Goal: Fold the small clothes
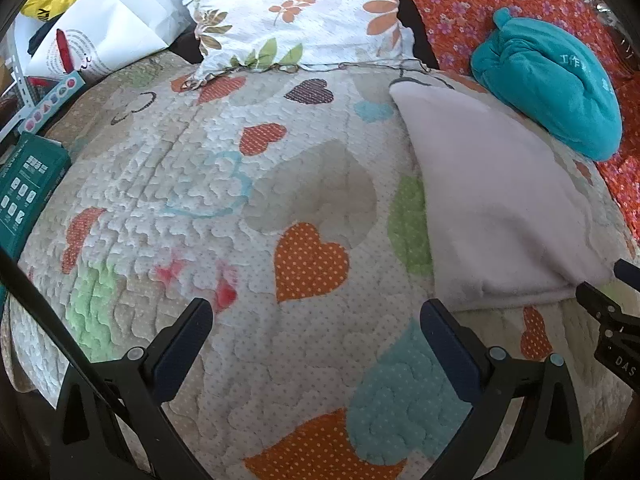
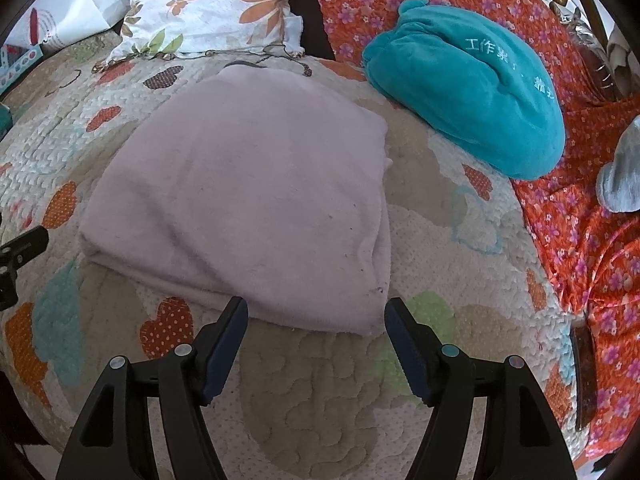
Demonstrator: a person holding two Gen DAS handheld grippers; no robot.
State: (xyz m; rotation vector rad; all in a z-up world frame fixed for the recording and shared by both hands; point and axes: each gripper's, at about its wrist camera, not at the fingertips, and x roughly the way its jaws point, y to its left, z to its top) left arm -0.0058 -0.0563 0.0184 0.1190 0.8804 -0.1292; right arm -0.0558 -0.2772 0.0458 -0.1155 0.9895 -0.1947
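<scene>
A pale lilac fleece garment point(image 2: 248, 200) lies folded flat on the heart-patterned quilt point(image 2: 312, 408); in the left wrist view it point(image 1: 496, 216) sits at the right. My right gripper point(image 2: 316, 312) is open and empty, its fingers just short of the garment's near edge. My left gripper point(image 1: 316, 316) is open and empty over bare quilt point(image 1: 208, 184), to the left of the garment. The right gripper's tip point(image 1: 600, 300) shows at the right edge of the left wrist view, and part of the left gripper point(image 2: 20, 248) at the left edge of the right wrist view.
A teal plush cushion point(image 2: 472, 100) lies behind the garment on an orange flowered cover point(image 2: 592, 232). A floral pillow point(image 1: 296, 16) is at the back. A white paper bag point(image 1: 104, 28) and a green box point(image 1: 28, 188) sit at the left.
</scene>
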